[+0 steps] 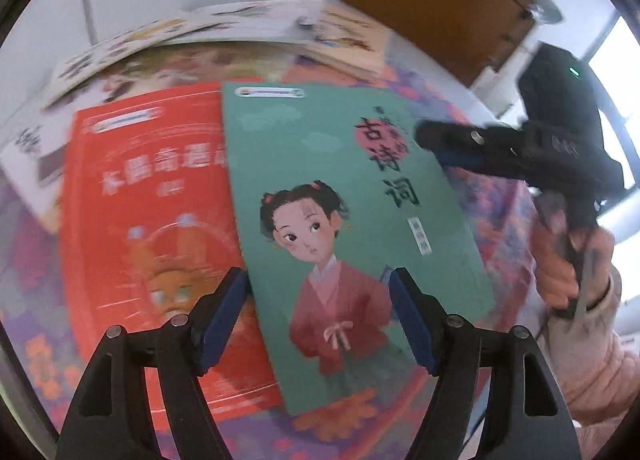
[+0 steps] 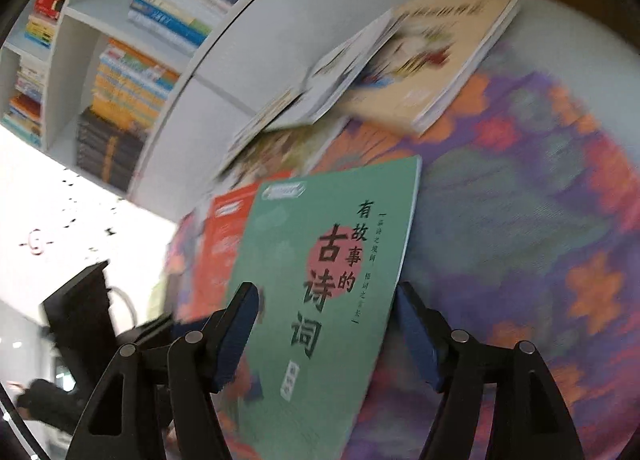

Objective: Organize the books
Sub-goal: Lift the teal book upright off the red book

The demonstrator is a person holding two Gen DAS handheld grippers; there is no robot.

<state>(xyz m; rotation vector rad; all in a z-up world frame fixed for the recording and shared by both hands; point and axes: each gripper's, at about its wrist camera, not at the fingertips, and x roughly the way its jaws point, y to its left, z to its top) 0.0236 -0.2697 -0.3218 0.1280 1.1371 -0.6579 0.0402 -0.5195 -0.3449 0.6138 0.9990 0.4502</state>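
Flower-patterned tabletop [image 1: 496, 200] carries a green poetry book [image 1: 340, 196] lying partly over a red book [image 1: 152, 196], beneath both the left gripper [image 1: 318, 324] and right gripper [image 2: 324, 334], jaws apart, gripping nothing.

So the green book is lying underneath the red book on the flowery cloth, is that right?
No, the other way round. The left wrist view shows the green book lying on top, overlapping the red book. Both do lie on the flowery cloth.

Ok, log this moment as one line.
task: organize books | green book: flat, overlapping red book | left gripper: open above green book | right gripper: open, holding nothing
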